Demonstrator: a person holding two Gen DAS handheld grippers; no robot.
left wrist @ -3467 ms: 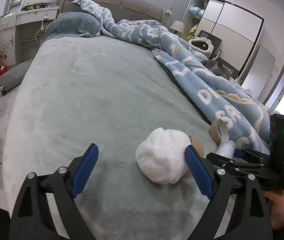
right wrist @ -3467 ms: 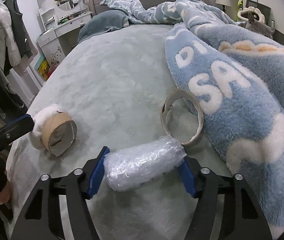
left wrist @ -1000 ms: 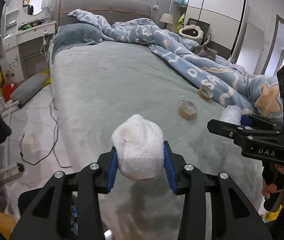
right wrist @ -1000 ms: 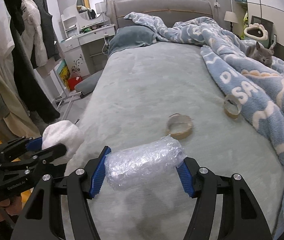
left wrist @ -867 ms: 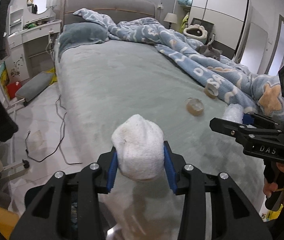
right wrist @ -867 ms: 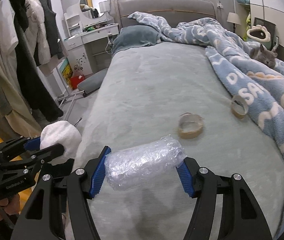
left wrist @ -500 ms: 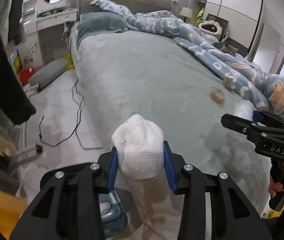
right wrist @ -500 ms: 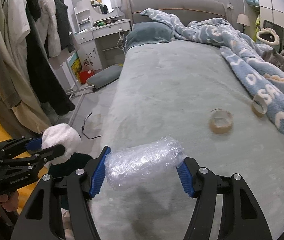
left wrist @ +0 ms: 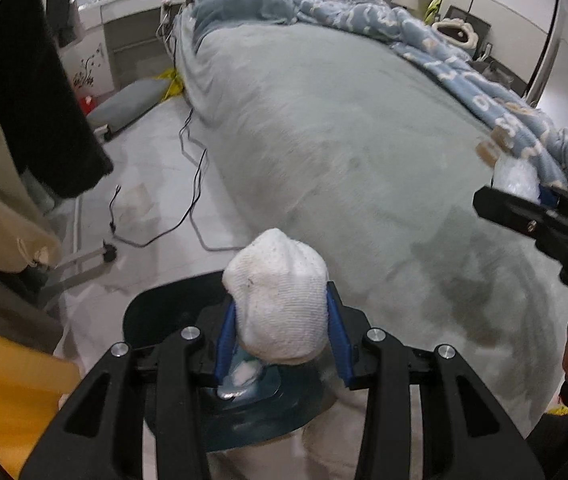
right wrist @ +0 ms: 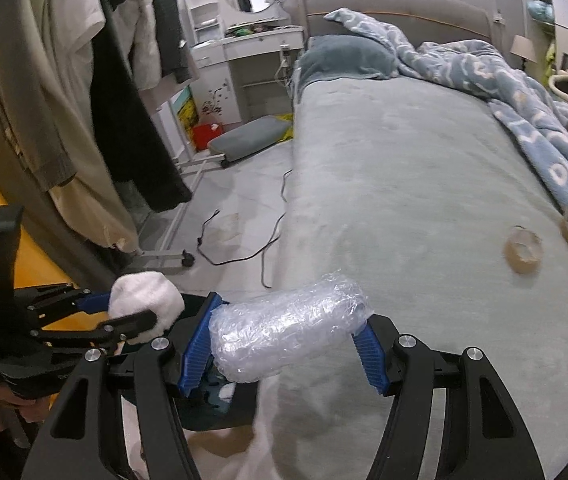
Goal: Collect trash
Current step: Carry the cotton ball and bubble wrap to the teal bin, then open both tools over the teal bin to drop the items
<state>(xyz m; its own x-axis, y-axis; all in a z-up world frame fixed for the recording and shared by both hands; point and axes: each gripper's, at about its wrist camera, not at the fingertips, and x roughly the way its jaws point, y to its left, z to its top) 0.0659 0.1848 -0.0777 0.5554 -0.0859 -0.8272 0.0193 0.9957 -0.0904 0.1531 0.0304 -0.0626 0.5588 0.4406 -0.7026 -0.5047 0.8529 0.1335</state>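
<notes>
So the bed (left wrist: pixel 364 152) fills everything ahead of both grippers, and the dark bin (left wrist: pixel 171 312) sits on the floor right under the left gripper (left wrist: pixel 281 334), at the bed's near corner. Left gripper is clamped tight on a white balled-up sock (left wrist: pixel 279 300), tipped down over the bin's mouth, which I'd guess is to drop it straight in. Right gripper (right wrist: pixel 288 346), just beside it, is about half open but squeezing a bubble wrap roll (right wrist: pixel 290 334) end to end, probably queued for the same bin.

The right view shows two tape rings (right wrist: pixel 523 254) on the bed, well ahead and off to its right; the left view barely catches those. The left view looks right down into the bin, with some trash already in there.
</notes>
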